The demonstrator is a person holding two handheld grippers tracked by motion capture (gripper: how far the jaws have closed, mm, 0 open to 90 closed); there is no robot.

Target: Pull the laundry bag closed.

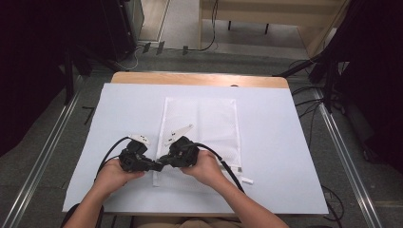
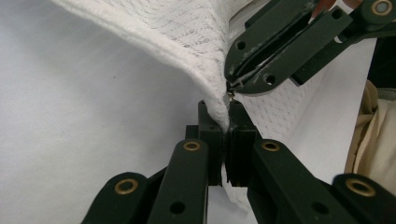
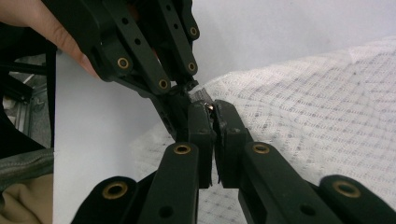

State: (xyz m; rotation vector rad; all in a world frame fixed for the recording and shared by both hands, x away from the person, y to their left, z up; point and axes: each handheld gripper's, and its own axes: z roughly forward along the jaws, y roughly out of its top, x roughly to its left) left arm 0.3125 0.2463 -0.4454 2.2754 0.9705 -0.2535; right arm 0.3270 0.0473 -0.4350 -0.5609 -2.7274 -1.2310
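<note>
While two tools pinch, one mesh bag lies.

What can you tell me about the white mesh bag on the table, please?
The mesh bag is a white, flat, rectangular pouch of fine netted fabric lying lengthwise on the white table cover. Its near left corner is lifted: the left gripper pinches the edge, and the right gripper clamps a small metal piece there, possibly a zipper pull.

Left hand-held gripper | right hand-held gripper | tips meeting at mesh bag near-left corner | white-covered counter
</note>
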